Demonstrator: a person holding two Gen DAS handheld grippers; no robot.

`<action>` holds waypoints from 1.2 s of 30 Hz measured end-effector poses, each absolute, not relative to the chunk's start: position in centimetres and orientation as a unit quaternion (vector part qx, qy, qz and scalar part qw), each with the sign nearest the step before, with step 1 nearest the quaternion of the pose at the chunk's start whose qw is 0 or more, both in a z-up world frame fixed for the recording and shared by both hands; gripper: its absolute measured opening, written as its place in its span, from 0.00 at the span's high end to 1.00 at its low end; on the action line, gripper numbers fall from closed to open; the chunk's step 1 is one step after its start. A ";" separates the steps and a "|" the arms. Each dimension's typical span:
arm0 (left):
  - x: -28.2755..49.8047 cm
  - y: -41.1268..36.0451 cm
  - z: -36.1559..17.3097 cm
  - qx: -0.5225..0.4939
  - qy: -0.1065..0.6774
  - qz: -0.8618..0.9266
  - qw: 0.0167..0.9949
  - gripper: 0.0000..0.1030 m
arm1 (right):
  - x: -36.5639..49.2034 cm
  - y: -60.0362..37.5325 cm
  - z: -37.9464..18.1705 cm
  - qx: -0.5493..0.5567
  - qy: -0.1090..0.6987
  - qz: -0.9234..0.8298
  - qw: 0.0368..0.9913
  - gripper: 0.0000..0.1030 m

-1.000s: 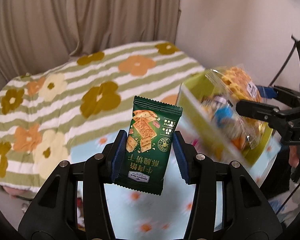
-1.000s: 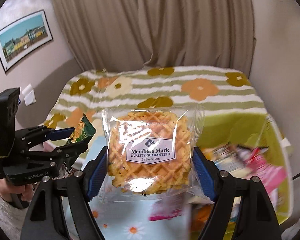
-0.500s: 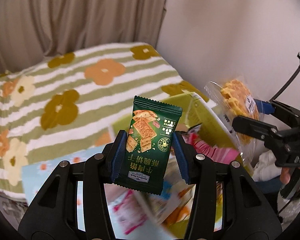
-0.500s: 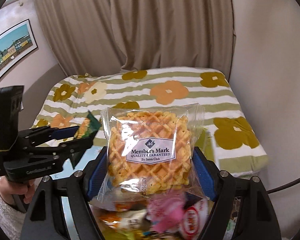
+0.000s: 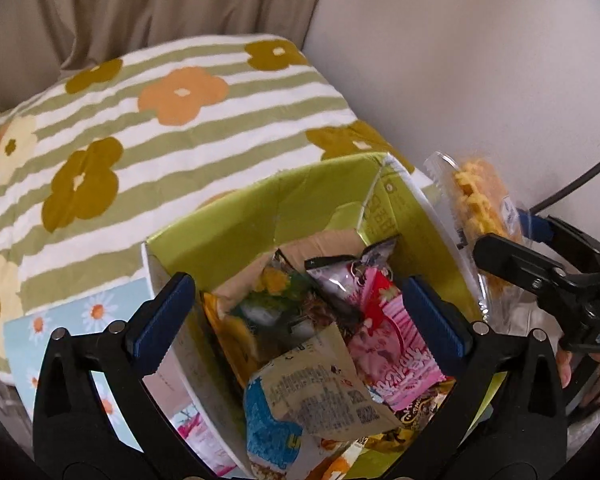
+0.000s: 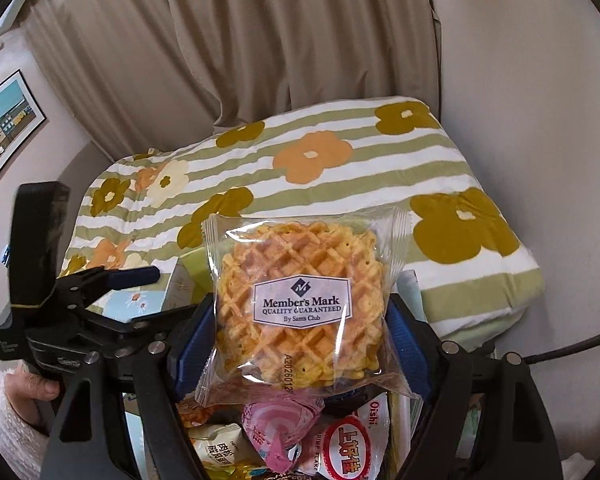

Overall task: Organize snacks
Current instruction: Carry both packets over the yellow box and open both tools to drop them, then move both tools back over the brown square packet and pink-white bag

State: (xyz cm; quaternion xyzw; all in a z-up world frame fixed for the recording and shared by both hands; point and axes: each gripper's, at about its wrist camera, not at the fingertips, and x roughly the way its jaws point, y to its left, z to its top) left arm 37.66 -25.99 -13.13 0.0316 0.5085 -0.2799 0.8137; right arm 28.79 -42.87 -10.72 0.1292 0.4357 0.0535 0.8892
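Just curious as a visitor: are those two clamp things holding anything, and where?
The right hand-held gripper pinches the waffle packet by its side edges. The left hand-held gripper, opening, holds nothing.

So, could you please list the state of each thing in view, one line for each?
left gripper: jaws opening, nothing between them, above the box.
right gripper: jaws opening, pads on the waffle pack.
waffle pack: sealed, upright, held over the box.
green box: open, holding many snack packs.
pink snack pack: lying in the box.
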 end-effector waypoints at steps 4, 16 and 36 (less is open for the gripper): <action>37.0 -24.0 -12.8 0.035 0.500 -0.262 0.825 0.00 | 29.1 -42.6 -11.2 0.118 0.444 0.045 0.887 0.25; 35.4 -20.1 -12.2 0.035 0.489 -0.236 0.839 0.00 | 30.7 -41.2 -11.9 0.093 0.450 0.040 0.887 0.03; 30.4 -16.7 -9.9 0.025 0.461 -0.210 0.862 0.00 | 26.0 -38.9 -8.9 0.083 0.418 0.051 0.903 0.02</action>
